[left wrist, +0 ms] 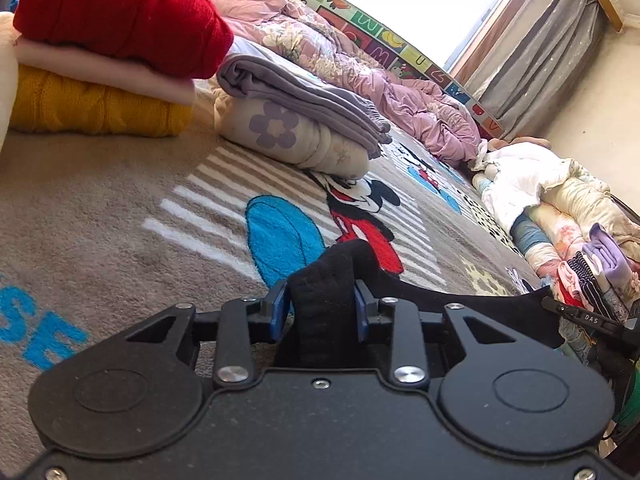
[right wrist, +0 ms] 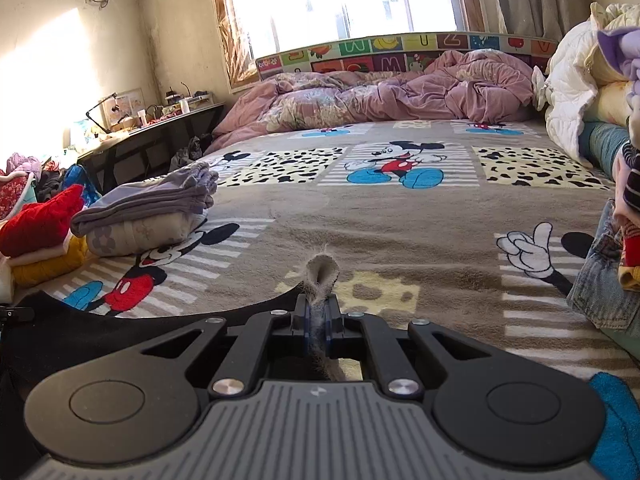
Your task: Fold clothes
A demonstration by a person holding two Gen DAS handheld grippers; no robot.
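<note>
My left gripper (left wrist: 320, 308) is shut on a bunched fold of a black garment (left wrist: 326, 276), which stretches right across the bed. My right gripper (right wrist: 318, 320) is shut on a grey fuzzy fabric edge (right wrist: 321, 270); the black garment (right wrist: 120, 332) spreads to its left, low over the Mickey Mouse blanket (right wrist: 400, 220). I cannot tell whether the grey piece belongs to the black garment. Folded clothes stand in two stacks: a red sweater (left wrist: 120, 12) on pink and mustard pieces, and a grey-purple folded item (left wrist: 304, 96) on a floral bundle.
A rumpled pink duvet (right wrist: 380, 92) lies along the headboard. A heap of unfolded clothes and quilts (left wrist: 560, 216) lines the bed's right side, with denim (right wrist: 604, 280) near my right gripper. A cluttered desk (right wrist: 160, 124) stands left of the bed.
</note>
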